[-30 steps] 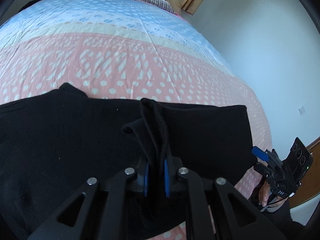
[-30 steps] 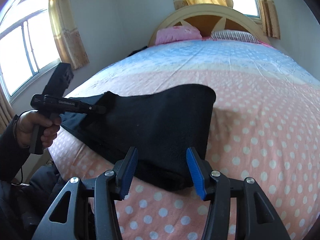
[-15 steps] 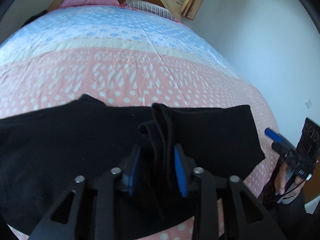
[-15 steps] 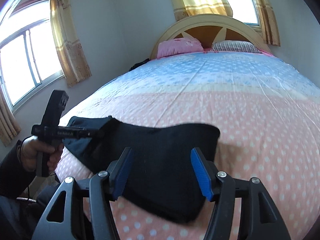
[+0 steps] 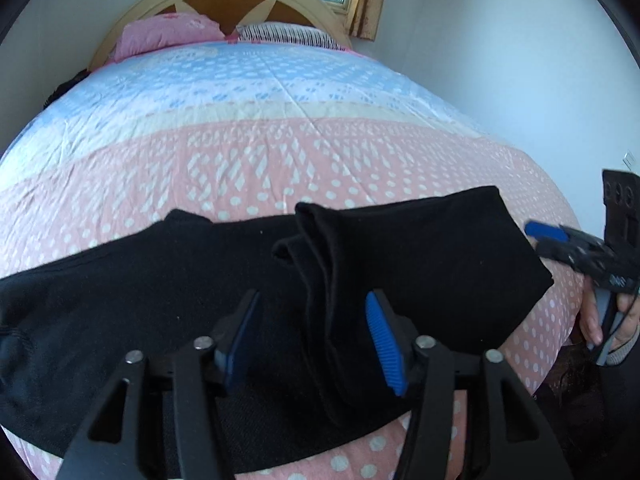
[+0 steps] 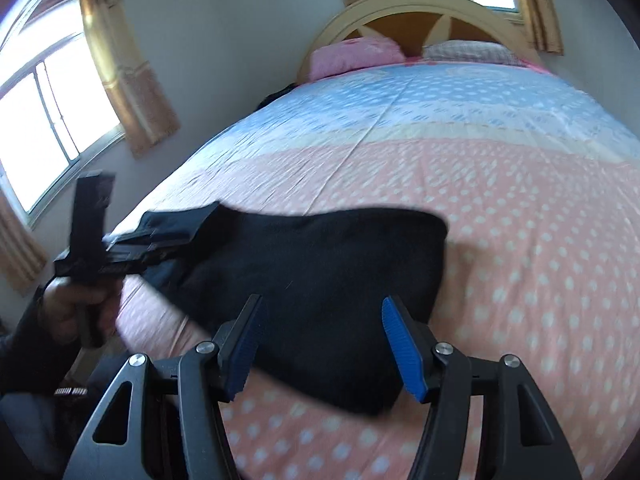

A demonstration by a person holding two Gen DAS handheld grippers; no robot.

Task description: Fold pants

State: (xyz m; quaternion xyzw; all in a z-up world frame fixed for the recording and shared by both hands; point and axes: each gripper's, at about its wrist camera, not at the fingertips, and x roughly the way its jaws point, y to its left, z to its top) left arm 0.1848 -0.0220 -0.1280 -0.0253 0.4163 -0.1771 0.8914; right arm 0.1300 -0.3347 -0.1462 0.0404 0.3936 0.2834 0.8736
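Observation:
Black pants (image 5: 420, 256) lie across the near edge of a bed, folded over, with a raised ridge of cloth (image 5: 320, 264) in the middle. My left gripper (image 5: 312, 340) is open, its blue pads either side of that ridge, holding nothing. My right gripper (image 6: 320, 340) is open and empty, just above the near end of the pants (image 6: 320, 264). The right gripper also shows at the right of the left wrist view (image 5: 560, 240). The left gripper shows at the left of the right wrist view (image 6: 120, 256), against the far end of the pants.
The bed has a pink and blue dotted quilt (image 5: 260, 140), a pink pillow (image 5: 168, 34), a striped pillow (image 5: 288, 34) and a wooden headboard (image 6: 432, 12). White walls stand on both sides. A curtained window (image 6: 44, 112) is at the left.
My left gripper has opened and let go of the ridge of black cloth, then drawn back and up. My right gripper has lifted and pulled back from the pants, still open.

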